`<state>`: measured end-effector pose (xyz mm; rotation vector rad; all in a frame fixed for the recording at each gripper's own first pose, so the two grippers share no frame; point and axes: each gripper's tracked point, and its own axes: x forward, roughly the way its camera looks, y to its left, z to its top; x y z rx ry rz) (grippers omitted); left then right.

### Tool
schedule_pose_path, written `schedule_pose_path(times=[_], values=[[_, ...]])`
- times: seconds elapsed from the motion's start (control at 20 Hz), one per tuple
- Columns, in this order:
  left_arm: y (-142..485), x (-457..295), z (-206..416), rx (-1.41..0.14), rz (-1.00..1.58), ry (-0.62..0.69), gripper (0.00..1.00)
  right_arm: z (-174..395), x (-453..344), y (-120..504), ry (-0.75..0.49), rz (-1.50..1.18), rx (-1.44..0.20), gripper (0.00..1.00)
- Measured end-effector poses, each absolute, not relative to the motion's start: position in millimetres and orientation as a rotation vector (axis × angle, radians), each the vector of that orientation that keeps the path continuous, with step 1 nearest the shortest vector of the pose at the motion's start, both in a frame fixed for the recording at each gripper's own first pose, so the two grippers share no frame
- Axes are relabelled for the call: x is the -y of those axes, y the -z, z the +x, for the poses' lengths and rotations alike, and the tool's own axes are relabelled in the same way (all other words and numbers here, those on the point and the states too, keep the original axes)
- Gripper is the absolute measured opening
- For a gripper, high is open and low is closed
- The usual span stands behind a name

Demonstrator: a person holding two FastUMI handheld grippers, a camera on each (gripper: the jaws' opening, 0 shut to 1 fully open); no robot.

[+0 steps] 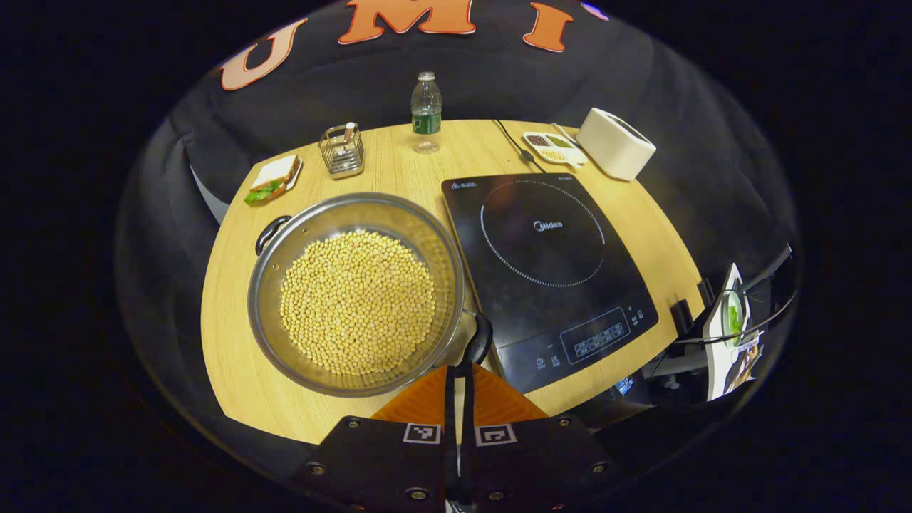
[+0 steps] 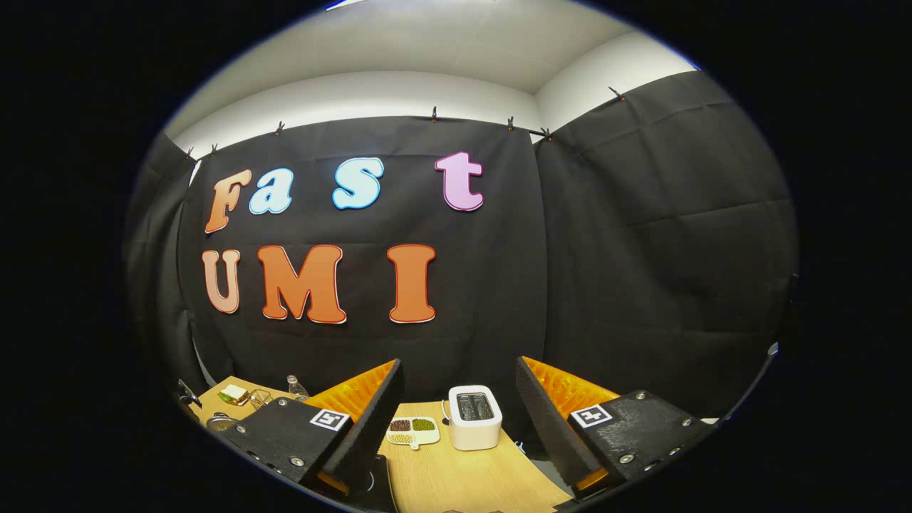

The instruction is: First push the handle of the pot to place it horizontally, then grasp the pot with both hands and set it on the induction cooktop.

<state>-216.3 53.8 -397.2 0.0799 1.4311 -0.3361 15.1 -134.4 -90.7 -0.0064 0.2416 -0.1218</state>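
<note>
Currently one pot (image 1: pixel 356 293) of beans on table (image 1: pixel 228 285) just left of one induction cooktop (image 1: pixel 548 274), two black handles, left gripper (image 1: pixel 459 377) pressed together — tips at near handle (image 1: pixel 479 338), right gripper (image 2: pixel 459 399) spread wide, one toaster (image 2: pixel 474 416).

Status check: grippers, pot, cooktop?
Left gripper shut, tips at pot's near handle. Right gripper open, raised, facing toaster. Pot of soybeans on table beside induction cooktop; cooktop surface bare.
</note>
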Motion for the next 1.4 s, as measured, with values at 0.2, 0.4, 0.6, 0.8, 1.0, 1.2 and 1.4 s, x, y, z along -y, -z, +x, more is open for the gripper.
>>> schedule_pose_path(times=[0.2,0.4,0.6,0.8,1.0,1.2,1.4], values=[[418,-70,-236,-1.518,0.144,0.361,0.03,16,133,93,0.123,-0.029,-0.25,0.97],[444,-87,-250,-1.572,0.24,0.373,0.03,13,134,92,0.134,-0.057,-0.253,0.97],[460,-81,-250,-1.593,0.251,0.379,0.03,4,138,95,0.154,-0.082,-0.268,0.97],[465,-65,-245,-1.613,0.214,0.399,0.02,-8,151,97,0.193,-0.102,-0.286,0.97],[468,-53,-236,-1.621,0.217,0.402,0.02,-20,169,97,0.245,-0.12,-0.297,0.97],[474,-42,-222,-1.623,0.197,0.391,0.02,-34,185,96,0.293,-0.123,-0.303,0.97],[478,-31,-208,-1.614,0.182,0.385,0.02,-44,195,94,0.327,-0.129,-0.306,0.97]])
